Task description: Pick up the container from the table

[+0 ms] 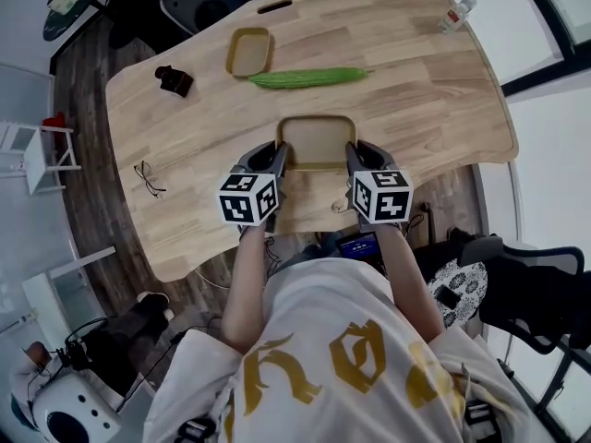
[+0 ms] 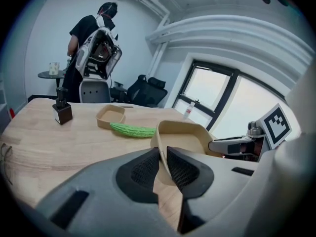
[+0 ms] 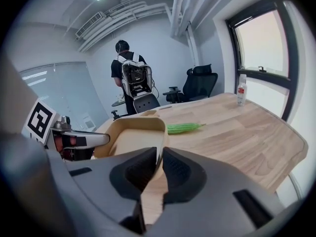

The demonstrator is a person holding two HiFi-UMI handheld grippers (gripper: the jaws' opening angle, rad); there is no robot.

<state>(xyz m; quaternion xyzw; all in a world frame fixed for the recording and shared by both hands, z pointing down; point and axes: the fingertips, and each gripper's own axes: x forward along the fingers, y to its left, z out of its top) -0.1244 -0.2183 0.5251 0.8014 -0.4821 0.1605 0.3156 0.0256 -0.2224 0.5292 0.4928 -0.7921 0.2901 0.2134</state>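
Head view: container point(image 1: 316, 141) hangs between both grippers over the near part of the table point(image 1: 443, 100); left gripper point(image 1: 275, 161) on its left wall, right gripper point(image 1: 355, 161) on its right wall; to lift well, raise both hands evenly and level, since uneven pull would likely twist the thin walls or let one slip; gourd point(image 1: 307, 77) lies just beyond the container, small tray point(image 1: 249, 52) beyond it to the left, black block point(image 1: 174, 80) further left, glasses point(image 1: 150, 178) left and nearer, bottle point(image 1: 457, 13) far beyond to the right; none blocks a straight lift. Left gripper view: jaws nearly together, pads pinching the container's wall; container looks clear of the table top. Right gripper view: jaws likewise narrow, clamped on the opposite wall; person with backpack point(image 3: 131, 78) and chair point(image 3: 200, 85) well beyond the container, no obstacle.
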